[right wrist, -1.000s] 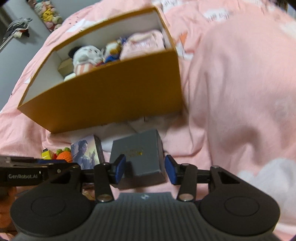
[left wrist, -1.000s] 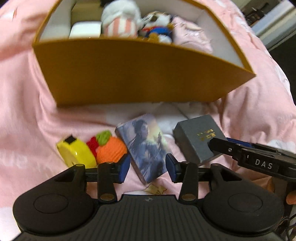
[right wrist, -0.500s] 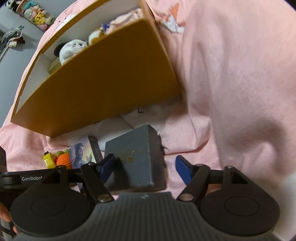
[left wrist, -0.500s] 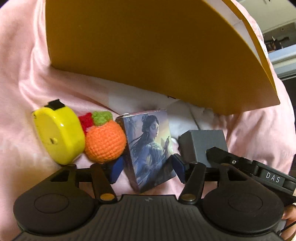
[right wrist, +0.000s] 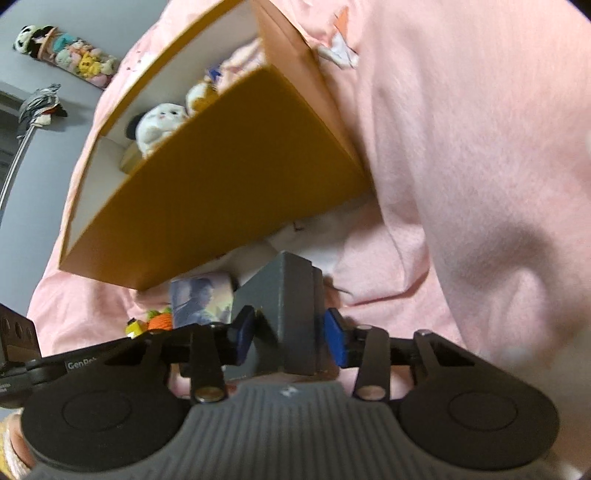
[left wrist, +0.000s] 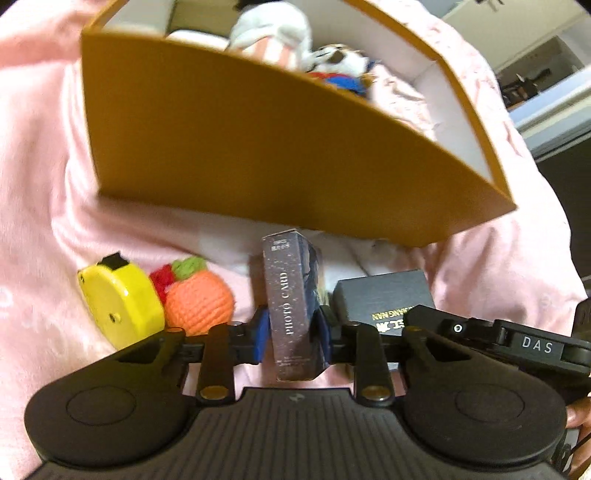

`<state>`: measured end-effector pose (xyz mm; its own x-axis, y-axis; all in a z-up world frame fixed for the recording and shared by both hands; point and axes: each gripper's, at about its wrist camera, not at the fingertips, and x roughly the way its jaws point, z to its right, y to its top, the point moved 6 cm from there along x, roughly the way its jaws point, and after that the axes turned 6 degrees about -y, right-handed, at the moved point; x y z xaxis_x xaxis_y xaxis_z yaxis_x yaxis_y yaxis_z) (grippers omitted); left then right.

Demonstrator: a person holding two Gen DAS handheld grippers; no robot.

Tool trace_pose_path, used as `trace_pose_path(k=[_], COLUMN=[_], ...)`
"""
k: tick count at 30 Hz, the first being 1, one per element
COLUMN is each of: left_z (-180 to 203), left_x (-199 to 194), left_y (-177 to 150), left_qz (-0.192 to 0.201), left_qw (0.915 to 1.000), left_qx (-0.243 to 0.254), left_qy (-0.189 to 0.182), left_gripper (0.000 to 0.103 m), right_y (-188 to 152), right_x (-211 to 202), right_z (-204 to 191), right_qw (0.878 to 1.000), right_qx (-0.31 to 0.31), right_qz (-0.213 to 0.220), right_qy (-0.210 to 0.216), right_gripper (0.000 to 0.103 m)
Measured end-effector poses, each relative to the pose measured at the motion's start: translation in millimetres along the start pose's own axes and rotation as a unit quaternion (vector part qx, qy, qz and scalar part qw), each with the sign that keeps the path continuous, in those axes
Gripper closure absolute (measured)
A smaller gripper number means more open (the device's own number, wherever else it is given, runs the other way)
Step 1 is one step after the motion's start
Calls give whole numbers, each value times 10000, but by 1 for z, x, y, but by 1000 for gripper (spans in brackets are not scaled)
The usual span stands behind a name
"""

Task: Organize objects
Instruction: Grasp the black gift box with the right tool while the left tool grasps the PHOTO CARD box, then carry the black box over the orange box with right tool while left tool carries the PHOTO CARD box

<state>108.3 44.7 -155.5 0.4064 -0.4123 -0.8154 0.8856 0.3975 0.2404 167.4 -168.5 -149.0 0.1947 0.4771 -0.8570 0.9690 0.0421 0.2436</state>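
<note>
the left gripper (left wrist: 291, 334) has its jaws closing on a photo card box (left wrist: 293, 302) that stands on its narrow edge between the blue pads, which press on both its sides, on a pink blanket (left wrist: 44, 184) just in front of an orange storage box (left wrist: 240, 147) that holds plush toys (left wrist: 273, 33). beside it to the left lie a knitted orange ball (left wrist: 197, 295) and a yellow tape measure (left wrist: 118, 306), touching each other. the right gripper (right wrist: 290, 338) is closing too, its pads against the sides of a tilted grey box (right wrist: 286, 306) just right of the photo card box.
</note>
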Motion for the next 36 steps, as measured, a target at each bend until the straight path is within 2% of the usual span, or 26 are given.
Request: trace_pose_path(k=[6, 10, 19, 25, 31, 36], left_z=[8, 12, 39, 56, 59, 57], left_x=[-10, -23, -64, -102, -129, -139], left_y=[0, 3, 17, 37, 70, 93], left_qz=[-62, 8, 524, 1064, 1594, 1878], left_qw=[9997, 9995, 9958, 9887, 9824, 9795], left_qx=[225, 213, 373, 409, 351, 439], left_qy=[-65, -237, -653, -974, -910, -585], left_gripper=[77, 78, 78, 78, 78, 78], right_y=[-3, 1, 18, 38, 67, 86], right_x=[-20, -39, -92, -127, -130, -108], right_z=[-14, -19, -40, -66, -93, -117], right_qw=[9970, 9963, 9891, 9756, 9683, 9669], right_qx=[-609, -602, -775, -1046, -1210, -1337], right_qz=[323, 567, 1254, 1930, 2185, 2172], right_qy=[-359, -245, 17, 16, 75, 87], right_gripper=[61, 61, 61, 61, 61, 61])
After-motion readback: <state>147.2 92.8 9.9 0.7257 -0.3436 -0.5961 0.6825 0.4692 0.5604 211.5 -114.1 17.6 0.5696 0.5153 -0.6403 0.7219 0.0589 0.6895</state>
